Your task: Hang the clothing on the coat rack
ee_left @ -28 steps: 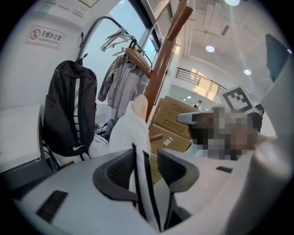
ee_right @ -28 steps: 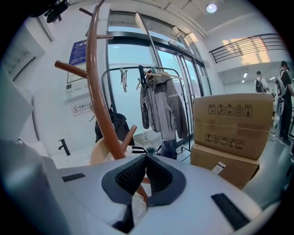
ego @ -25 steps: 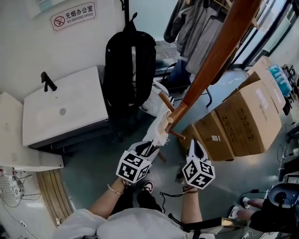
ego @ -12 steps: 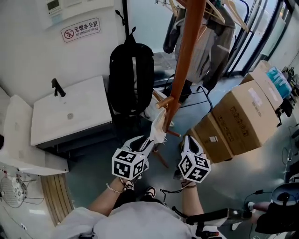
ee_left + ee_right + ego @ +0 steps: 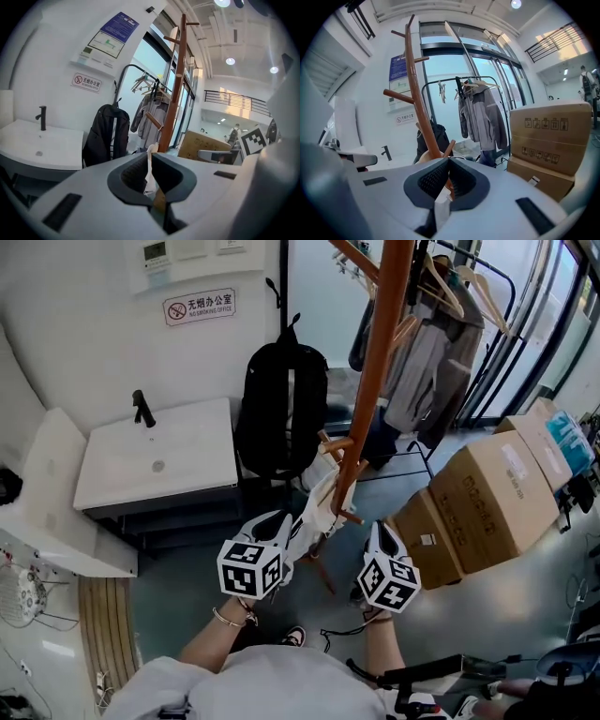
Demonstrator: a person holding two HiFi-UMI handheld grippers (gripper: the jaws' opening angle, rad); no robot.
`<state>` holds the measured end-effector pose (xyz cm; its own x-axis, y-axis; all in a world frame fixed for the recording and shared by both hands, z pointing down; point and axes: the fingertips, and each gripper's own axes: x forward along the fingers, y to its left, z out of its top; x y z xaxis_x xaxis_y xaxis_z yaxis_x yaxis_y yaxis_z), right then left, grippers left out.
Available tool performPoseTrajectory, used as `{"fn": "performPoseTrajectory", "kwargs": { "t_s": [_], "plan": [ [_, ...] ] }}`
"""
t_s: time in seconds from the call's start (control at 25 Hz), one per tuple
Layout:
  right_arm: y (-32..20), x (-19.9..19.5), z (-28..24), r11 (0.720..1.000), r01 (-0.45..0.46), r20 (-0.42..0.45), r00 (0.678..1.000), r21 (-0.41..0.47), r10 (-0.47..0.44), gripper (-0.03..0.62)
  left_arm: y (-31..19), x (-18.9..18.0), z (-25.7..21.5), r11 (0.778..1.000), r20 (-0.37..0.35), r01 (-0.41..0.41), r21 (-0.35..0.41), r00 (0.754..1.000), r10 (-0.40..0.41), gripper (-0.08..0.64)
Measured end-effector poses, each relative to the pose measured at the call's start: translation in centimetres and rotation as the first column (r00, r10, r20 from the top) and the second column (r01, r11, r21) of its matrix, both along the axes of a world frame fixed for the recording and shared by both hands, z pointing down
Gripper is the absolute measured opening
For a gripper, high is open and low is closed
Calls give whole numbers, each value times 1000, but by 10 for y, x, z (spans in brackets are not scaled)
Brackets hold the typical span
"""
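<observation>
A tall brown wooden coat rack (image 5: 375, 362) stands in front of me. A cream-white garment (image 5: 323, 507) hangs crumpled at its lowest pegs. My left gripper (image 5: 292, 526) is at the garment's left side. Its jaws are closing, and a strip of the white garment (image 5: 150, 151) is pinched between the pads. My right gripper (image 5: 377, 529) is just right of the pole, apart from the garment, with its jaws shut tip to tip. In the right gripper view the coat rack (image 5: 417, 93) rises straight ahead of the right gripper (image 5: 449, 161).
A black backpack (image 5: 286, 413) hangs behind the rack. A white washbasin (image 5: 159, 460) is at the left, stacked cardboard boxes (image 5: 492, 488) at the right. A metal clothes rail with grey jackets (image 5: 427, 371) stands behind. My feet are on the floor below the grippers.
The head view has swung upward, so the pole now looks upright. Both grippers stay at the lowest pegs. The left gripper has edged in against the garment.
</observation>
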<state>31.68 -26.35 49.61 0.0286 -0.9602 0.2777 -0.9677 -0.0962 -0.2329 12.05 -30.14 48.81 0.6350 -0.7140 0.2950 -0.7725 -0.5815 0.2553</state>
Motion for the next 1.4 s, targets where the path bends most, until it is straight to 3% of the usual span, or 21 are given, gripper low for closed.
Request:
{"fn": "performPoseTrajectory", "kwargs": {
  "t_s": [0.2, 0.64, 0.88, 1.08, 1.4],
  "plan": [
    [4, -3, -2, 1000, -14, 0, 1000, 4, 14, 23, -5, -14, -8, 999, 0, 40, 18, 999, -40, 9],
    [13, -26, -7, 993, -116, 0, 993, 3, 116, 23, -17, -43, -11, 999, 14, -50, 12, 999, 50, 8],
    [18, -45, -12, 984, -177, -37, 983, 9, 177, 21, -29, -62, -9, 997, 29, -76, 20, 997, 76, 8],
    [24, -56, -21, 978, -208, -140, 969, -15, 204, 21, -30, -65, -8, 993, 22, -116, 20, 993, 116, 8],
    [32, -56, -25, 973, -232, -168, 960, -21, 225, 21, -27, -60, 1, 988, 19, -157, -3, 987, 157, 8]
  ]
}}
